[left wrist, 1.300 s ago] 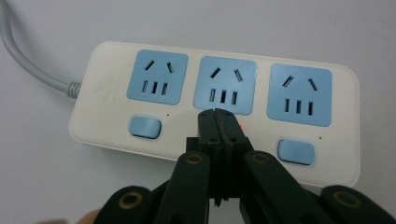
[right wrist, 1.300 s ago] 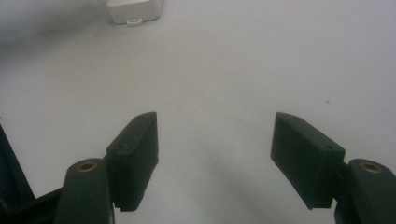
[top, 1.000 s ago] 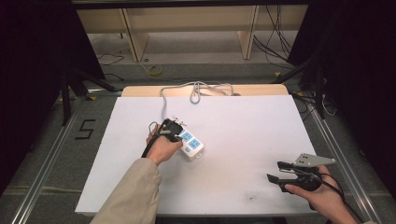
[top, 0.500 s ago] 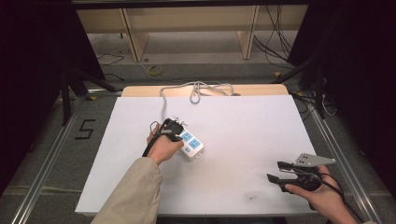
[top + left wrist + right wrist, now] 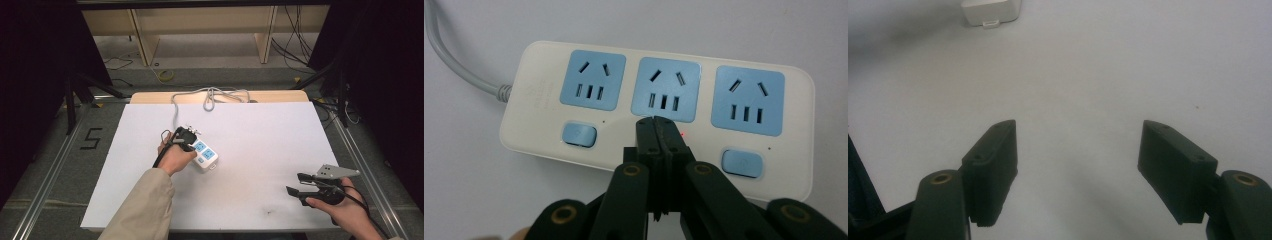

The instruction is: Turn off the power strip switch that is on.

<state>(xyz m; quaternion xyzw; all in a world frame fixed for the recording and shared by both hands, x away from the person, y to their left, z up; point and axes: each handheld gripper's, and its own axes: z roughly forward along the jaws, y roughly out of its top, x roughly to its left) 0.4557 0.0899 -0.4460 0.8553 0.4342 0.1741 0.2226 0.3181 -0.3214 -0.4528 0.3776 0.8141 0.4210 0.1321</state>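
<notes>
A white power strip with three blue sockets and blue switch buttons lies on the white table; in the high view the power strip is left of centre. My left gripper is shut, its joined tips resting on the strip's face just below the middle socket, beside a small red light. In the high view a hand holds the left gripper over the strip's near end. My right gripper stands open over bare table, with nothing between its pads; in the high view the right gripper sits near the front right.
The strip's grey cable runs to the table's far edge and coils there. A wooden frame and floor cables lie beyond. The table's right edge is close to the right hand.
</notes>
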